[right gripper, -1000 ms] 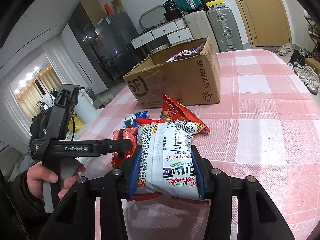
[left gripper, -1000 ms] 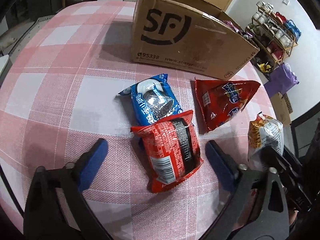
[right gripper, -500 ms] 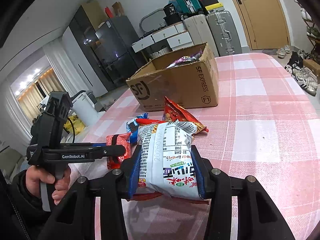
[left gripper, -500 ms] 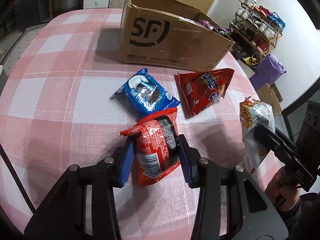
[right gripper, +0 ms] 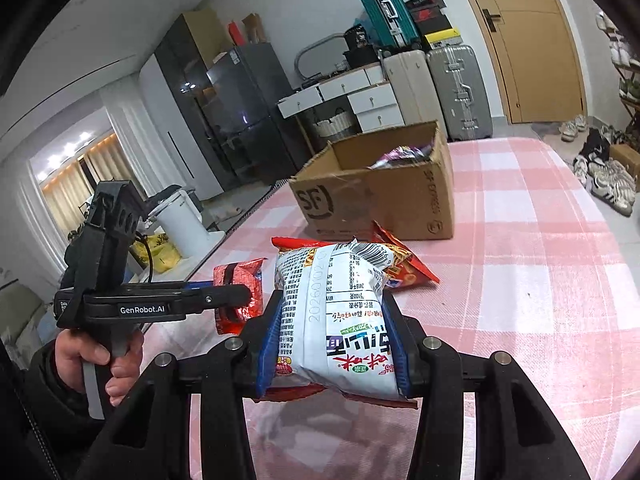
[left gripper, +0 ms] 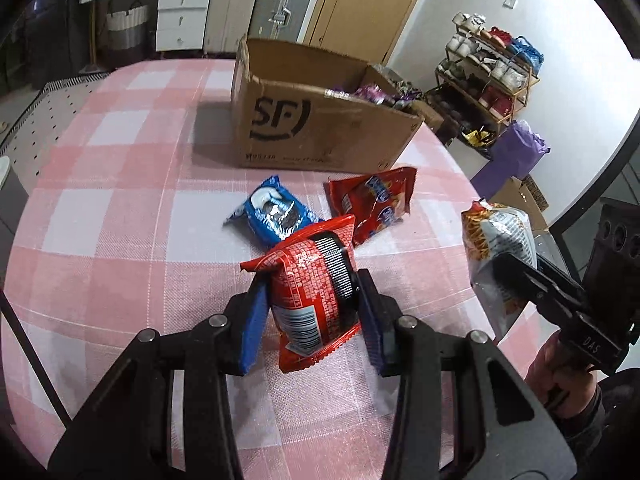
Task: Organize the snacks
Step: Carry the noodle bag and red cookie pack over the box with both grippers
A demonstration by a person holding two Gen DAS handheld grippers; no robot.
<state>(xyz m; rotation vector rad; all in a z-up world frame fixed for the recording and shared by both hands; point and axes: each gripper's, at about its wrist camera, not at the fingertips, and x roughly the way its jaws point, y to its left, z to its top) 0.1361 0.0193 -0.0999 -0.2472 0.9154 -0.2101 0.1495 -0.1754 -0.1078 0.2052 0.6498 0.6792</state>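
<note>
Snacks sit on a pink checked tablecloth [left gripper: 120, 208], some loose and some already gripped. Going left to right in the left wrist view: a blue cookie packet [left gripper: 272, 216] lies flat at about 11 o'clock from the left gripper [left gripper: 310, 300], whose blue pads are clamped tight on a red snack packet [left gripper: 312, 292] held clear of the cloth. A red chip bag [left gripper: 376, 204] lies at about 1 o'clock from that gripper, just beside the blue packet. Behind both, at 12 o'clock, stands an open cardboard box [left gripper: 320, 128] marked SF, with wrappers showing inside. At 3 o'clock, the right gripper [right gripper: 332, 324] has its pads pressed on a white noodle-snack bag [left gripper: 496, 244], lifted above the table edge. In the right wrist view a hand [right gripper: 100, 356] grasps the left gripper's handle at 9 o'clock.
</note>
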